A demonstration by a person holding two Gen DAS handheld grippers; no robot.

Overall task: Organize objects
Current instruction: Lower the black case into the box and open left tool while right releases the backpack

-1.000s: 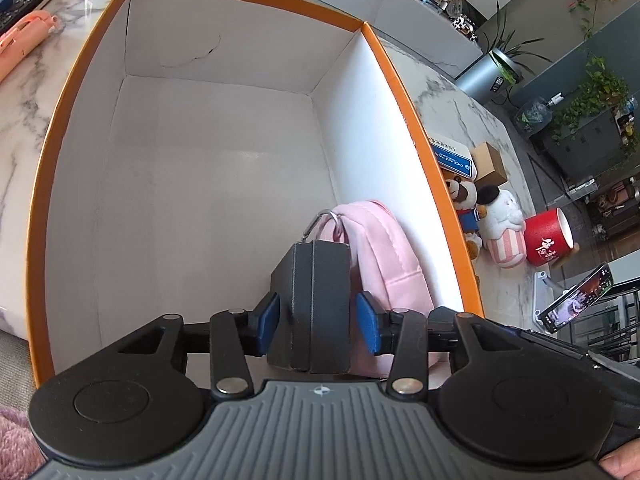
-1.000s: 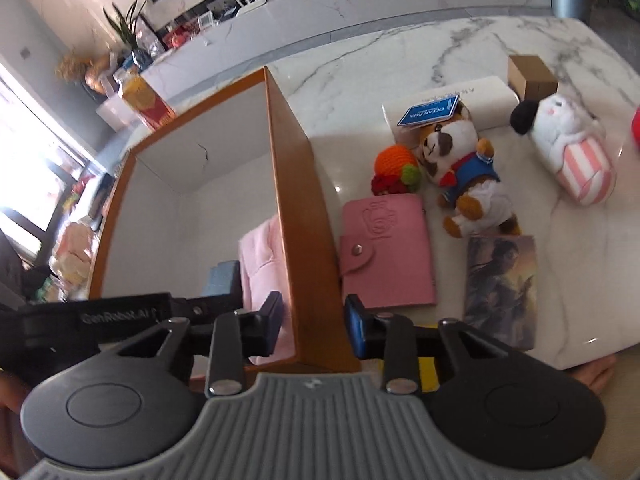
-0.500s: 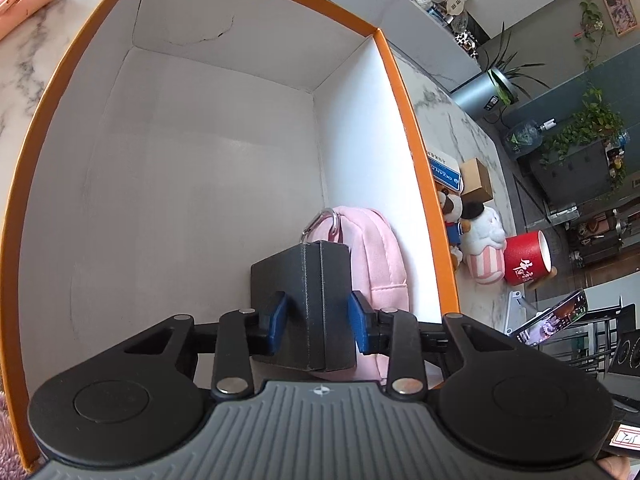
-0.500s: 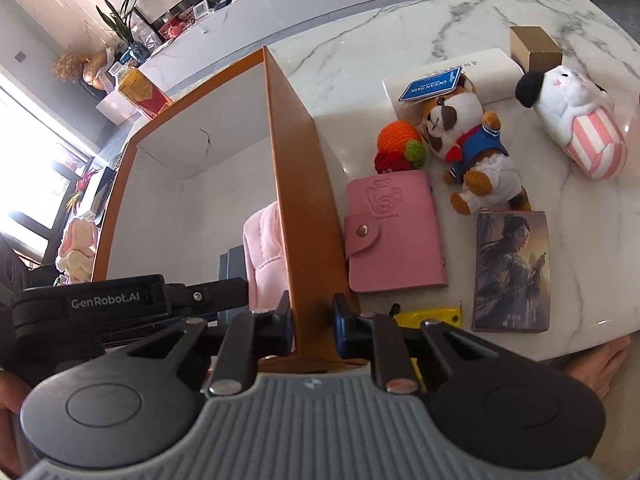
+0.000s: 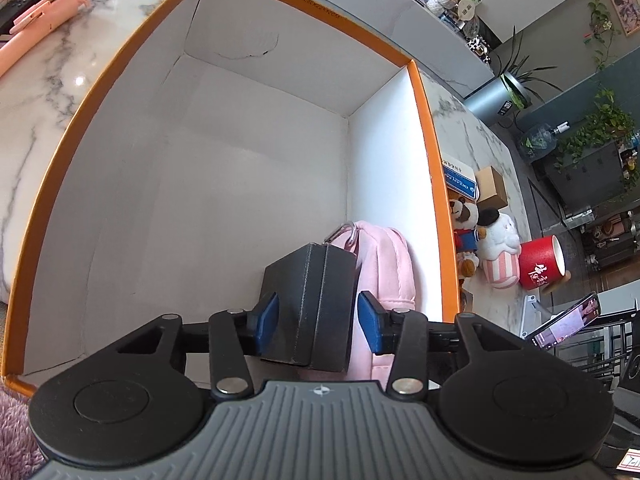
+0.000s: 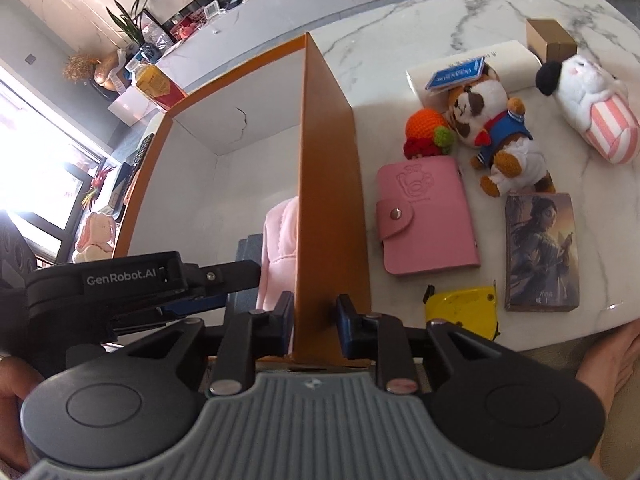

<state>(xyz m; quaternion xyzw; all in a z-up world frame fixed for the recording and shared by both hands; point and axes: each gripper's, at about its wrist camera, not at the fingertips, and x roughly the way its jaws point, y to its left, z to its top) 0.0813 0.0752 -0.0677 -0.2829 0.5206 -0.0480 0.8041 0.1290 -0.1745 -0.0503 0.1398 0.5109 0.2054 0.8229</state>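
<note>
Your left hand-held gripper (image 5: 316, 318) sits inside the orange-rimmed box (image 5: 424, 128), at its near right corner. Its jaws have just been opening: a gap shows on both sides of the black case (image 5: 310, 300) between them, so the case is released, not gripped. The case stands beside the pink pouch (image 5: 390, 268), which leans on the box's right wall.

Your right hand-held gripper (image 6: 314, 322) straddles that same wall at its near end. The left pad looks to touch the wall and the right pad stands just off it, so no firm clamp is evident.

Judgement: the case looks rigid and smooth-faced; grip it across its flat sides. The pouch is soft and will deform, and the cardboard wall may flex under pressure.

On the counter (image 6: 440, 12), beside the box, the pink card wallet (image 6: 426, 220) awaits.
</note>
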